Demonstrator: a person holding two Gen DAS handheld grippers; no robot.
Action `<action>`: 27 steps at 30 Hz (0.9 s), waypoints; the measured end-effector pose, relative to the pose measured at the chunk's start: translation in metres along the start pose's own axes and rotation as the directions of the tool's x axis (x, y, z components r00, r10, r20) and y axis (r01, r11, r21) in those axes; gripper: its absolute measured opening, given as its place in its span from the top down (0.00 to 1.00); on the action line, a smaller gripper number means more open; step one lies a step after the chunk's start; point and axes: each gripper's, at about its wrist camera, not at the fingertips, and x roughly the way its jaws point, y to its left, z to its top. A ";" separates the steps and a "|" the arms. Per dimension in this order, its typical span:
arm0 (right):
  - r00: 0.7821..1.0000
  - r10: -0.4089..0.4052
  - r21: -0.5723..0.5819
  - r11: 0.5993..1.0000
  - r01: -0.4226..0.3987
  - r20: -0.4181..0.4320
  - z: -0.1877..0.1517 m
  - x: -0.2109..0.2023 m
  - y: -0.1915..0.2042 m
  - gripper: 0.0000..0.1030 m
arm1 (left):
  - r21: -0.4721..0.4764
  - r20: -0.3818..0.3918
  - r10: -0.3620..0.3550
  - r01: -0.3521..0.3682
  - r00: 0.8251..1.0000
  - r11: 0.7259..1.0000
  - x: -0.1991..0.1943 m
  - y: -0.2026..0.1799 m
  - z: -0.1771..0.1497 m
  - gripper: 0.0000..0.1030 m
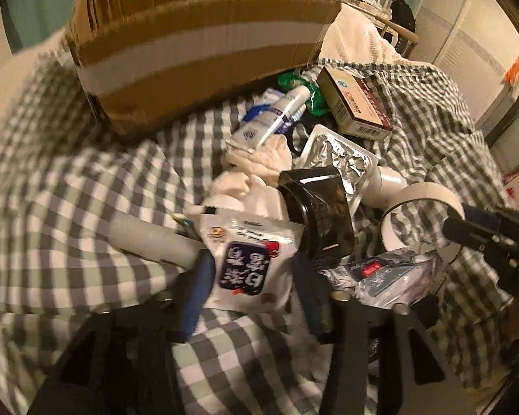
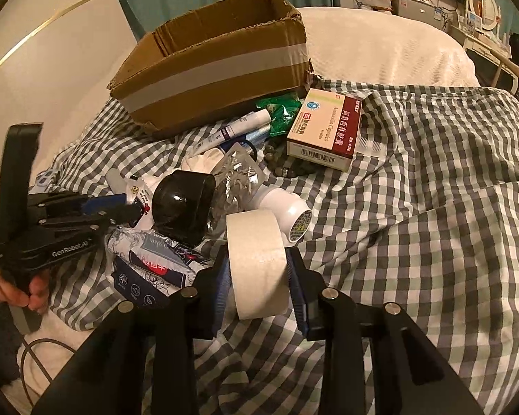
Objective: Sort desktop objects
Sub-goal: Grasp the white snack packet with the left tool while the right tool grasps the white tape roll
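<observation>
Clutter for sorting lies heaped on the grey-and-white checked bedspread, just near of the open brown cardboard box at the far side. The left gripper has a white glossy snack pouch with a dark blue label between its jaws; the blue pads stand at either edge of it, but blur keeps me from telling whether they press. That pouch looks light, limp and slick, so a pinch across its flat middle seems safer than at a crinkly edge. The right gripper is clamped on a wide roll of cream paper tape, its pads against the roll's two flat sides; the roll looks stiff and light, and that hold should serve. A shiny black rounded holder and a white plastic bottle sit just far of the roll, a red-and-cream medicine carton further off. What sits inside the box is hidden by its near wall. Things under the crumpled foil tray and the white cloth cannot be made out, and the left view is smeared throughout.
</observation>
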 end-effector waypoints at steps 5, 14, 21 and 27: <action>1.000 0.003 0.000 1.000 -0.003 -0.001 0.000 0.000 0.000 0.70 | -0.014 0.008 -0.004 0.005 1.000 1.000 -0.003 0.001 -0.001 0.49; 1.000 0.008 0.000 1.000 -0.008 -0.003 -0.001 -0.001 0.000 0.70 | -0.005 0.006 -0.015 0.015 1.000 1.000 -0.001 0.000 0.001 0.37; 1.000 0.011 0.004 1.000 -0.011 -0.006 -0.004 -0.001 0.001 0.69 | 0.038 -0.015 0.014 -0.014 1.000 0.999 0.011 -0.011 0.004 0.25; 1.000 0.012 0.002 1.000 -0.012 -0.005 -0.004 -0.001 0.001 0.70 | 0.108 0.017 0.094 -0.095 0.995 0.990 0.005 -0.022 -0.004 0.46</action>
